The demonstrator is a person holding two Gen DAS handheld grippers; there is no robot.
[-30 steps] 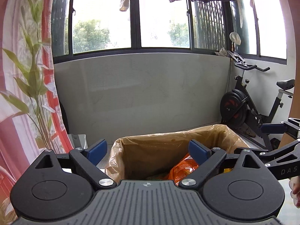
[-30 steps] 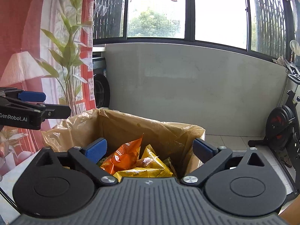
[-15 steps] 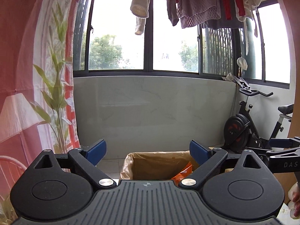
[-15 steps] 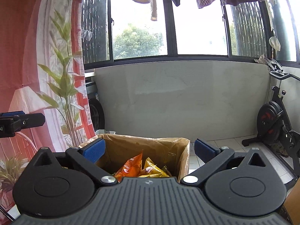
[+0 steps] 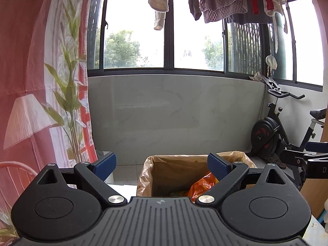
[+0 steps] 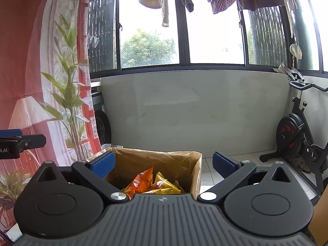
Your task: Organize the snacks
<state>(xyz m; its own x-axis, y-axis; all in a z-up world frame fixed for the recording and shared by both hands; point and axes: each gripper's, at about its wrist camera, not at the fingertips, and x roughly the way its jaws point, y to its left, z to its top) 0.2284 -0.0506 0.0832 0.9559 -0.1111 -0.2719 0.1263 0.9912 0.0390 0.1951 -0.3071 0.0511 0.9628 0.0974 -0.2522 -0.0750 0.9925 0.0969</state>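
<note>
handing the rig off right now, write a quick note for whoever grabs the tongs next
Left tongs: open, holding nothing, raised and facing the lined box.
Right tongs: open, holding nothing, also facing the box from slightly further right.
Snacks: an orange bag and yellow bags lie inside the box, low against its near side. Something green shows beside them, too hidden to identify.
Done: those bags are in the box.
Left: no loose snacks show in either view, so check the table below the cameras before calling the job finished.
</note>
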